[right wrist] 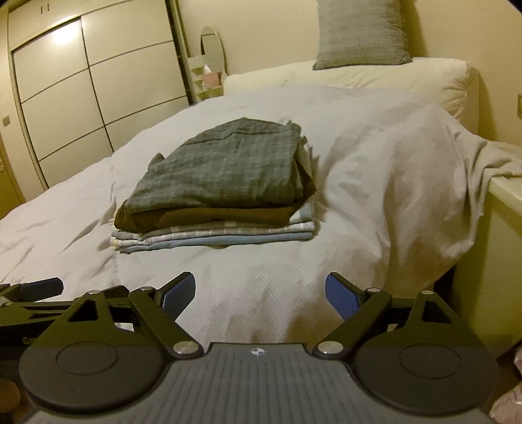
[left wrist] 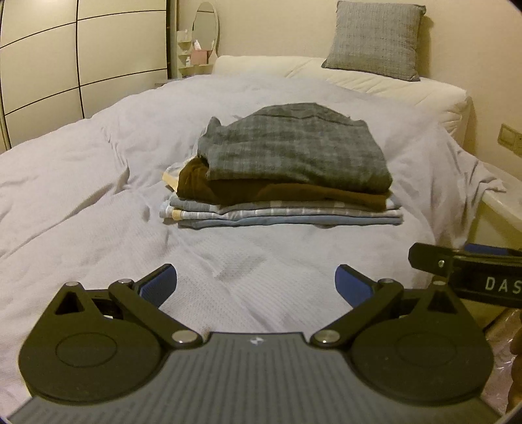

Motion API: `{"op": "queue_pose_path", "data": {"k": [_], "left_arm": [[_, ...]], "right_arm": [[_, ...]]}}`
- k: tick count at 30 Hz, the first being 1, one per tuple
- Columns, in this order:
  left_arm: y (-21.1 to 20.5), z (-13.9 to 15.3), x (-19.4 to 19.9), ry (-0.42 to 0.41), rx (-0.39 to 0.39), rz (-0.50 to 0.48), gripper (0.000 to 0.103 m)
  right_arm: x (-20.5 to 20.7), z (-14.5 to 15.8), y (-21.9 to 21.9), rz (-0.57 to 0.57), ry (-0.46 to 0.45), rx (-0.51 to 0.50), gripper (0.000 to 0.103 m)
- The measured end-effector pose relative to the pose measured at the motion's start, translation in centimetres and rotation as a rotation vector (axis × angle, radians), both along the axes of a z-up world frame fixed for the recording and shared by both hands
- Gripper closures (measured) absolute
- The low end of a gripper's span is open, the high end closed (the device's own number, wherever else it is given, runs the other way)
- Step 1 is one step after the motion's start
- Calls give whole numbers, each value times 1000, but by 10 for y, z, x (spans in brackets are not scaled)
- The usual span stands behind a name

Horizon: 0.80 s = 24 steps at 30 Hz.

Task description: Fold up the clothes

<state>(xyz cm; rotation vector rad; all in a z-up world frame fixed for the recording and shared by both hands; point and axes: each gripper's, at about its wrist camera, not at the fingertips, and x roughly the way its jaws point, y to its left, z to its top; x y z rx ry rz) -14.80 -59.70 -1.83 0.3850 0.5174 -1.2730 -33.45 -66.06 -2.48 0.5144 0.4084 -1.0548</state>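
A stack of folded clothes rests on the bed: a grey plaid garment (left wrist: 293, 143) (right wrist: 225, 166) on top, a brown one (left wrist: 277, 192) (right wrist: 208, 215) under it, then light blue striped pieces (left wrist: 280, 213) (right wrist: 215, 236). My left gripper (left wrist: 256, 285) hovers open over the quilt in front of the stack, nothing between its blue pads. My right gripper (right wrist: 260, 295) is likewise open and empty, in front of the stack and slightly to its right. Part of the right gripper (left wrist: 469, 274) shows at the edge of the left wrist view, and part of the left gripper (right wrist: 32, 293) in the right wrist view.
The white quilt (left wrist: 81, 195) (right wrist: 375, 163) covers the bed and drapes over its right side. A grey pillow (left wrist: 375, 39) (right wrist: 359, 32) leans on the wall at the head. A wardrobe (right wrist: 81, 98) stands left, and an oval mirror (left wrist: 205, 26) on a stand behind the bed.
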Motion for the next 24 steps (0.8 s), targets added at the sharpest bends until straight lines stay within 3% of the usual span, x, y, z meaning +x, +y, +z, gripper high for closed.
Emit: {"op": "queue_pose_path", "data": {"k": [24], "left_arm": [[44,20,2,-25,-27,65,1]], "right_arm": [[-10,20,34,11,34,-20,14]]}}
